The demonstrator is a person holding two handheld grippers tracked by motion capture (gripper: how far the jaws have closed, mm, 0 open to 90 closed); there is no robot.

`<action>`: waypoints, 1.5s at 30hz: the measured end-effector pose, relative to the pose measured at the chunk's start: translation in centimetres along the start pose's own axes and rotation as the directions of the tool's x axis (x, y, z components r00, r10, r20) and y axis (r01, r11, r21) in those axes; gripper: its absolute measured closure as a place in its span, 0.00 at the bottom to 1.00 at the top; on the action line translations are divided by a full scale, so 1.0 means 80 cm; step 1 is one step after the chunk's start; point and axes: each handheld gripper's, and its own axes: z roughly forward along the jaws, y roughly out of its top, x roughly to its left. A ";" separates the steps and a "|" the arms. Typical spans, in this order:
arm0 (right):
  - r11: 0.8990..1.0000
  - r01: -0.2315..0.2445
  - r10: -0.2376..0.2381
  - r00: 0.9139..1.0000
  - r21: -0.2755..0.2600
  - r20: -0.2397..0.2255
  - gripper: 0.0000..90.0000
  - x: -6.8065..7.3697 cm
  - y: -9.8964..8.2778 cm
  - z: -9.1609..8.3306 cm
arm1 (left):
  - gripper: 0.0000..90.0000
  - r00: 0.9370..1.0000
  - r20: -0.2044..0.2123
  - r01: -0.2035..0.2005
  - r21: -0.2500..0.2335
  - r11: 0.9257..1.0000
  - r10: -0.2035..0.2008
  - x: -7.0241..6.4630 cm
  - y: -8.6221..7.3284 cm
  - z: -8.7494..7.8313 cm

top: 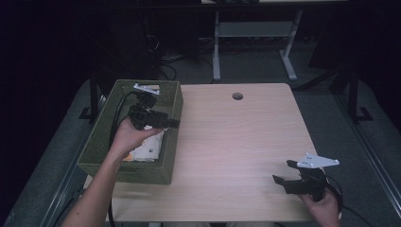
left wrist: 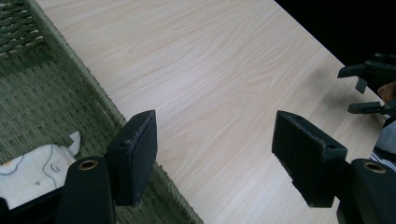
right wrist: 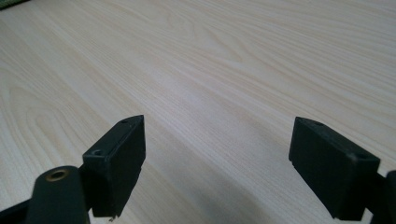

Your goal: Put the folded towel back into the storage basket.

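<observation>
A green woven basket (top: 101,142) stands on the left part of the light wooden table (top: 236,137). Inside it lies a flat white item (top: 147,147) with thin drawn lines, also seen low on the left in the left gripper view (left wrist: 32,172). My left gripper (top: 171,124) is held over the basket's right wall (left wrist: 88,88), open and empty (left wrist: 217,135), pointing across the table. At the table's near right corner, my right gripper (top: 283,171) is open with nothing between its jaws (right wrist: 219,140), above bare wood. It shows far off in the left gripper view (left wrist: 348,91).
A round hole (top: 237,96) sits near the table's far edge. Beyond the table stand the white legs of another frame (top: 216,52) and cables on a dark floor. A cable (top: 116,118) trails from the left gripper across the basket.
</observation>
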 end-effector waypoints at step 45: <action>1.000 0.002 -0.002 1.000 0.002 0.010 0.21 0.000 -0.003 -0.004 | 0.35 0.997 0.068 -0.021 0.022 1.000 0.020 -0.042 -0.009 0.058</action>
